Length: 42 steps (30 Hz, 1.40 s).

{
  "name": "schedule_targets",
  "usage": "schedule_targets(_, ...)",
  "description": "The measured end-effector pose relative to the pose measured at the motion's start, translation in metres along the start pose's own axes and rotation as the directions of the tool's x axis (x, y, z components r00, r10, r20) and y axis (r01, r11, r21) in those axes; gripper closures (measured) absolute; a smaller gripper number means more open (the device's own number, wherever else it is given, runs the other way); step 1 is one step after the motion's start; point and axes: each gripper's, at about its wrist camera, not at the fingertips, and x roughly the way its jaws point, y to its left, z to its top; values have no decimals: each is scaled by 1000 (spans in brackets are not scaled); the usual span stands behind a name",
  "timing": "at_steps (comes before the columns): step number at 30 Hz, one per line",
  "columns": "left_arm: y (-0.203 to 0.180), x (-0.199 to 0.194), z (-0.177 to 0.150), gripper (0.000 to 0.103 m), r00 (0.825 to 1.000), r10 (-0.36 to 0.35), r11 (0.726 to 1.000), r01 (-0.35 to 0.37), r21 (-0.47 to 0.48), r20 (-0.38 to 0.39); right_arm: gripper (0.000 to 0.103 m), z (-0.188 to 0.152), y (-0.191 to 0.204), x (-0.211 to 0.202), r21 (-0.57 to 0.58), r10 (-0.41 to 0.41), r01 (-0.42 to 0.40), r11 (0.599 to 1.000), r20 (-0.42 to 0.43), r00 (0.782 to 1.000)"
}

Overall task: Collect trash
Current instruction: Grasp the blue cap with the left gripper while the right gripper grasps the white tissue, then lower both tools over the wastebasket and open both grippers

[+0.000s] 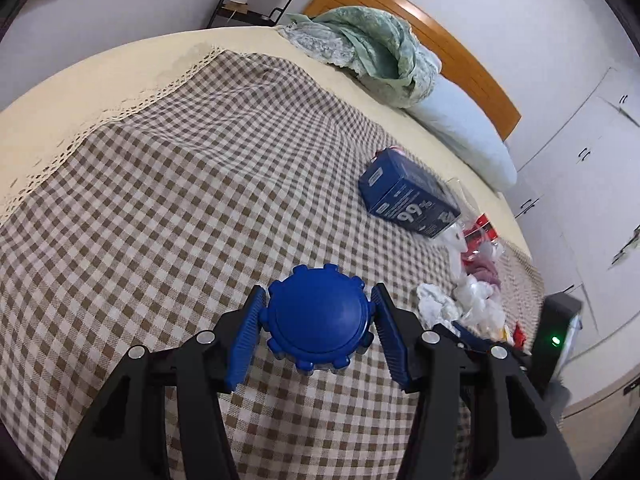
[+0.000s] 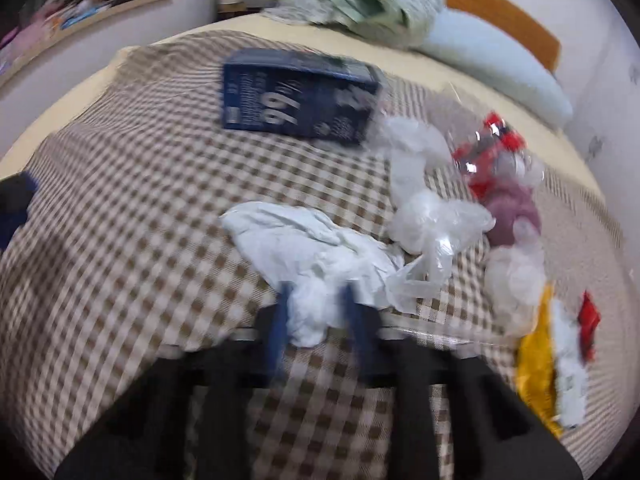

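My left gripper (image 1: pixel 319 292) is shut on a small jar with a round blue knobbed lid (image 1: pixel 318 316), held just above the checked bedspread (image 1: pixel 180 200). In the blurred right wrist view, my right gripper (image 2: pixel 316 296) has its blue fingers on either side of a crumpled white tissue (image 2: pixel 320 248) and is shut on it. Behind it lies a dark blue carton (image 2: pixel 300 96) marked 99. To the right lies loose trash: clear plastic bags (image 2: pixel 436 224), a red wrapper (image 2: pixel 492 160) and a yellow wrapper (image 2: pixel 536 360). The left wrist view shows the carton (image 1: pixel 408 200) and the pile (image 1: pixel 476 292) at its right.
A green blanket (image 1: pixel 372 48) and a pale pillow (image 1: pixel 464 128) lie by the wooden headboard (image 1: pixel 452 36). White wardrobes (image 1: pixel 580 152) stand beyond the bed's right edge. A black device with a green light (image 1: pixel 556 340) sits on the floor there.
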Motion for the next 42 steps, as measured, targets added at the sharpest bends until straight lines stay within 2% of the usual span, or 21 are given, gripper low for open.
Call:
schedule_targets(2, 0, 3, -1, 51, 1000, -6, 1000, 6, -3, -10, 95, -1, -2, -17, 8, 32, -32, 999, 31, 999)
schedule_targets(4, -5, 5, -2, 51, 1000, 3, 1000, -3, 8, -17, 95, 0, 0, -38, -13, 27, -26, 1000, 78, 997)
schedule_targets(7, -18, 3, -6, 51, 1000, 5, 998, -5, 55, 0, 95, 0, -8, -78, 12, 42, -44, 999, 143, 989)
schedule_targets(11, -44, -19, -14, 51, 1000, 17, 992, -20, 127, 25, 95, -7, -17, -127, 41, 35, -43, 998, 196, 980)
schedule_targets(14, -59, -53, -31, 51, 997, 43, 981, -53, 187, 56, 95, -29, -32, -167, 56, 24, -37, 998, 217, 976)
schedule_targets(17, -80, -86, -62, 51, 999, 11, 970, -20, 244, 38, 95, -68, -64, -203, 93, -3, -18, 995, 230, 973)
schedule_targets(19, -105, -108, -90, 51, 1000, -15, 951, 7, 310, 23, 95, -102, -93, -228, 147, -29, -6, 989, 232, 972)
schedule_targets(22, -153, -130, -134, 51, 996, -82, 911, 87, 403, -30, 95, -158, -136, -266, 205, -90, 44, 978, 217, 972)
schedule_targets(25, -205, -143, -183, 51, 989, -129, 849, 148, 507, -72, 95, -220, -186, -302, 282, -158, 100, 954, 190, 969)
schedule_targets(26, -226, -147, -210, 51, 981, -158, 803, 192, 565, -109, 95, -237, -198, -311, 304, -173, 112, 946, 183, 968)
schedule_targets(28, -253, -144, -251, 51, 963, -184, 736, 267, 622, -196, 95, -285, -223, -327, 361, -198, 131, 924, 156, 968)
schedule_targets(29, -267, -137, -278, 51, 949, -176, 706, 308, 638, -263, 95, -306, -230, -329, 383, -190, 124, 915, 139, 972)
schedule_targets(30, -274, -133, -295, 51, 939, -164, 689, 329, 646, -303, 95, -340, -236, -327, 401, -172, 118, 908, 101, 980)
schedule_targets(32, -290, -121, -333, 51, 918, -128, 639, 366, 677, -375, 95, -383, -235, -320, 417, -166, 134, 899, 41, 985)
schedule_targets(33, -300, -112, -358, 51, 901, -108, 602, 395, 694, -419, 95, -418, -232, -307, 437, -134, 127, 890, -15, 991)
schedule_targets(35, -311, -100, -388, 51, 871, -82, 572, 439, 693, -485, 95, -458, -227, -287, 480, -88, 113, 870, -74, 993)
schedule_targets(36, -316, -85, -407, 51, 842, -45, 569, 464, 679, -537, 95, -484, -224, -272, 517, -46, 97, 851, -110, 993)
schedule_targets(38, -319, -61, -435, 51, 810, 26, 571, 469, 674, -586, 95, -519, -216, -243, 572, 6, 88, 815, -160, 987)
schedule_targets(42, -322, -24, -488, 51, 772, 131, 543, 469, 696, -622, 95, -584, -202, -174, 683, 123, 82, 725, -245, 962)
